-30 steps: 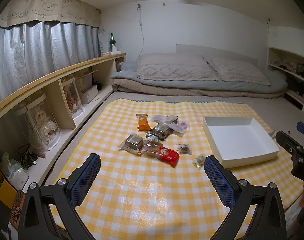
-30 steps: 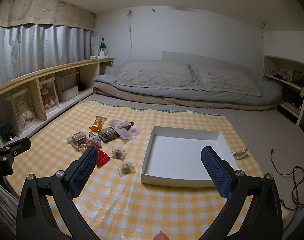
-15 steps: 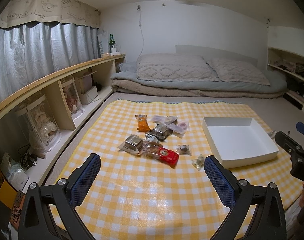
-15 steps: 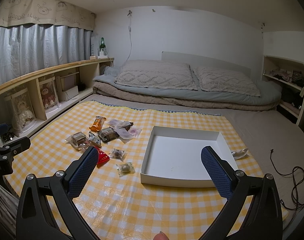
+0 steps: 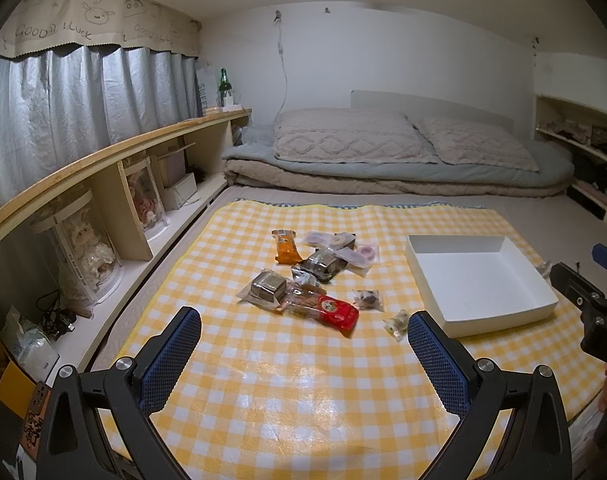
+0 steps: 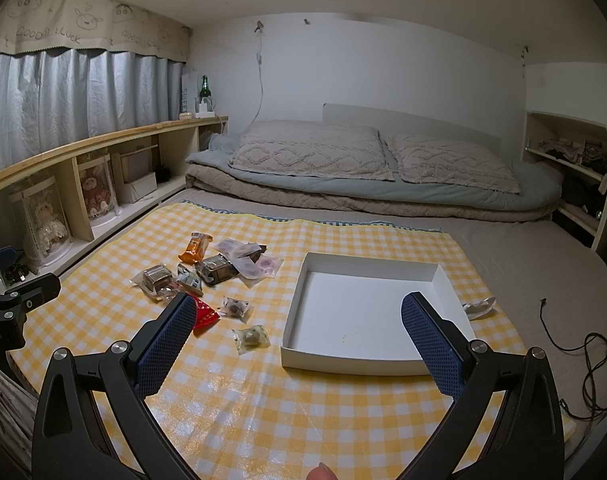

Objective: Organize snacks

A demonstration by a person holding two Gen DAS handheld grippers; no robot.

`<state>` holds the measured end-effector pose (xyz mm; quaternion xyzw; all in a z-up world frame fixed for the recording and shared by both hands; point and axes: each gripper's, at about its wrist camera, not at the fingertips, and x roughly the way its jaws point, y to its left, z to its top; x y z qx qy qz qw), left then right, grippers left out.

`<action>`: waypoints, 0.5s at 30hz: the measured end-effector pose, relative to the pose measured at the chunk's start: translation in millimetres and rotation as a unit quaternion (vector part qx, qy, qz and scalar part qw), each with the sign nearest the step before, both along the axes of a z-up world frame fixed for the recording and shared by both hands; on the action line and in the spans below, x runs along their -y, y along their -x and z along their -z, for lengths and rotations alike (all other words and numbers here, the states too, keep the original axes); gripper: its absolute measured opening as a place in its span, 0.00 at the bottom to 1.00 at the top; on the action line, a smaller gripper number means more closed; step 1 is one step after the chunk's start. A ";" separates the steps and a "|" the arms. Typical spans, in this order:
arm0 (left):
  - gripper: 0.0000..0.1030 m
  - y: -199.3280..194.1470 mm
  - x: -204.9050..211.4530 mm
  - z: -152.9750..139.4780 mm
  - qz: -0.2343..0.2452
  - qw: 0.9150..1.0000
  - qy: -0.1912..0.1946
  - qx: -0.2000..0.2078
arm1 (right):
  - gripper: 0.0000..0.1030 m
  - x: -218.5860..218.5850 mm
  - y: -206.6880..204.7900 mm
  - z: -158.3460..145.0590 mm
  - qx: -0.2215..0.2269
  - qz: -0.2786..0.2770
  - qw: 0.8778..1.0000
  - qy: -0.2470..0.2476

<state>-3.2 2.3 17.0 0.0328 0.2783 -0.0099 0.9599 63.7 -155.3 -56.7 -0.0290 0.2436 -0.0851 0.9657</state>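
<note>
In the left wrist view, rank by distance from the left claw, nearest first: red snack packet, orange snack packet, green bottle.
From the left claw:
1. Red snack packet, just ahead on the checked mat.
2. Orange snack packet, at the far edge of the snack pile.
3. Green bottle, on the far left shelf.

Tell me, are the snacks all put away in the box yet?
Not yet. The white box is empty. Both the left gripper and right gripper are open, holding nothing. All the snacks, like the red packet, lie on the checked cloth.
</note>
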 end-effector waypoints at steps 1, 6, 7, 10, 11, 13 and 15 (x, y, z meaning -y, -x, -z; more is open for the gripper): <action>1.00 0.2 0.3 1.4 0.000 1.000 0.000 0.000 | 1.00 0.1 -0.1 -0.4 0.000 0.000 1.000 0.000; 1.00 -0.3 0.4 0.8 0.000 1.000 -0.001 0.001 | 1.00 -0.1 0.1 0.1 0.000 0.000 1.000 0.000; 1.00 -0.3 0.1 0.6 0.000 1.000 0.000 0.000 | 1.00 -0.1 0.1 0.1 0.000 0.000 1.000 0.000; 1.00 0.0 0.5 0.8 -0.001 1.000 0.000 0.001 | 1.00 -0.1 0.2 -0.1 0.000 0.000 1.000 0.000; 1.00 0.2 0.5 1.3 0.000 1.000 0.000 0.001 | 1.00 -0.2 0.2 0.2 0.001 0.000 1.000 0.000; 1.00 1.2 1.8 1.4 0.002 1.000 0.001 0.002 | 1.00 0.0 0.2 0.0 0.000 0.000 1.000 0.000; 1.00 0.3 2.5 1.0 0.003 1.000 0.001 0.002 | 1.00 0.0 0.2 0.3 0.000 0.000 1.000 0.000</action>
